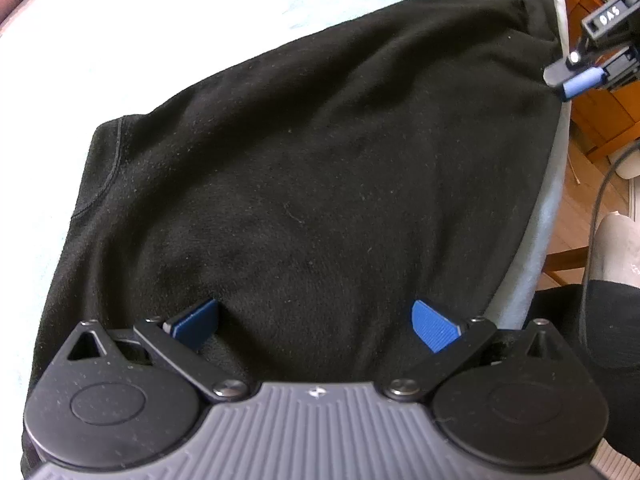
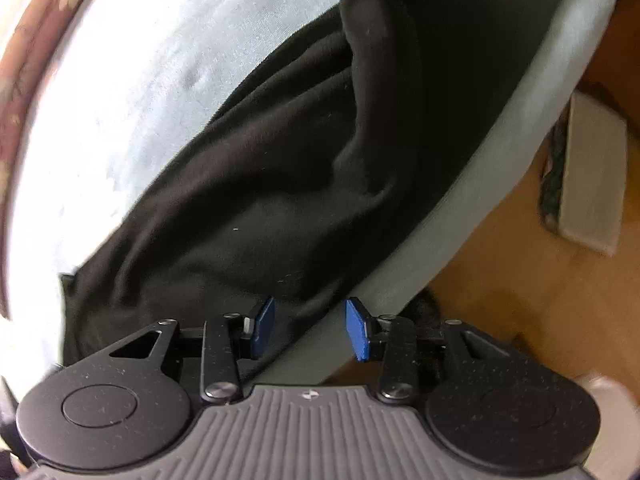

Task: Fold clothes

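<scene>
- black garment (image 1: 312, 184) spread flat on a pale blue bed surface (image 1: 120, 20), one side lying along the bed edge; ribbed hem bunched at the far corner.
- left gripper (image 1: 316, 326): jaws wide apart, blue pads (image 1: 434, 326) resting low over the fabric, nothing between them.
- right gripper (image 2: 310, 328): jaws partly open, nothing clamped; straddles the garment's edge and the bed's grey side (image 2: 480, 160).
- right wrist view: a raised fold runs up the cloth's middle.
- wooden floor (image 2: 500, 260) beyond the bed edge.
</scene>
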